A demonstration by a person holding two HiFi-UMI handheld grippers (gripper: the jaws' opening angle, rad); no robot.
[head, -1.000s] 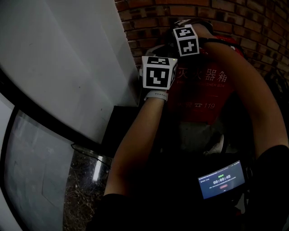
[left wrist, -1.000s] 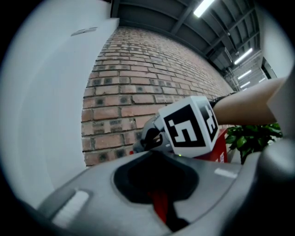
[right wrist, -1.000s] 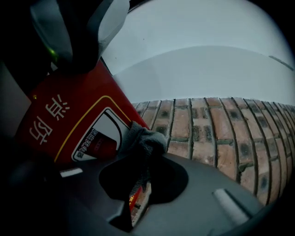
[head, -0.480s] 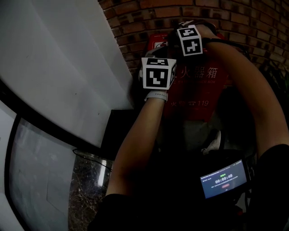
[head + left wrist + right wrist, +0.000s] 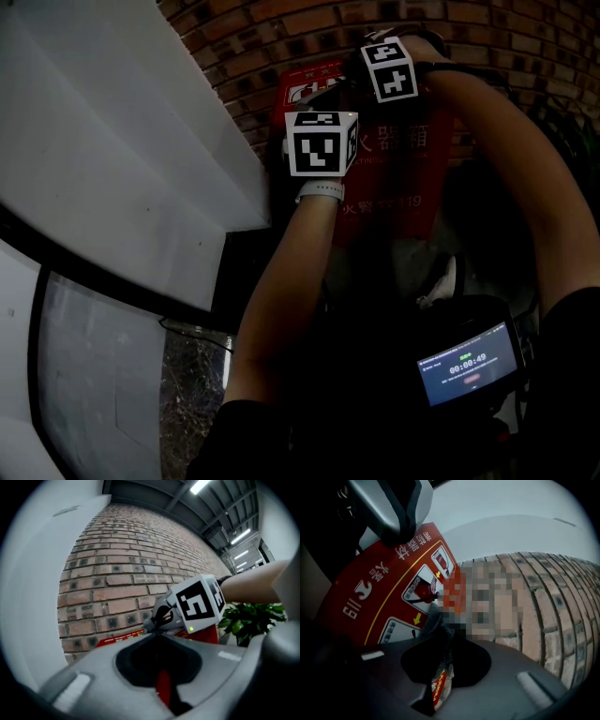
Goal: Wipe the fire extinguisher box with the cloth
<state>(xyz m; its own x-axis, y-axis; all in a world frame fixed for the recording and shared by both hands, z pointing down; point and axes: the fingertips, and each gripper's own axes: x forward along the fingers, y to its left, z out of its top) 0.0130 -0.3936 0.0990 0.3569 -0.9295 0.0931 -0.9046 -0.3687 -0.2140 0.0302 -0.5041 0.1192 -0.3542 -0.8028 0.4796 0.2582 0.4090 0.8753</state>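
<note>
- Brick wall [image 5: 281,28] is running behind everything, with a white panel [image 5: 112,141] sitting at its left and a leafy plant [image 5: 251,620] at its right.
- Fire extinguisher box [image 5: 398,178] is standing red against the bricks, just beside the white panel. It is now sitting further left in the head view than a second ago, and its top edge with the pictogram label is showing, which was hidden before.
- Right hand-held gripper [image 5: 443,667] is clamping fully down on the dark cloth [image 5: 436,630]. The cloth's label tag [image 5: 440,688] is hanging out of the closed jaws, and the cloth's far end is pressing on the red face beside the pictograms.
- Left hand-held gripper [image 5: 161,660] is sitting with its jaws drawn together. Only a thin slit is showing red, and nothing is visibly gripped.
- Both are staying up at the box's top. The left one's marker cube [image 5: 322,142] is sitting slightly higher in the head view than before, below and left of the right one's.
- Small screen [image 5: 469,364] at the lower right is glowing, and its timer has ticked up by one.
</note>
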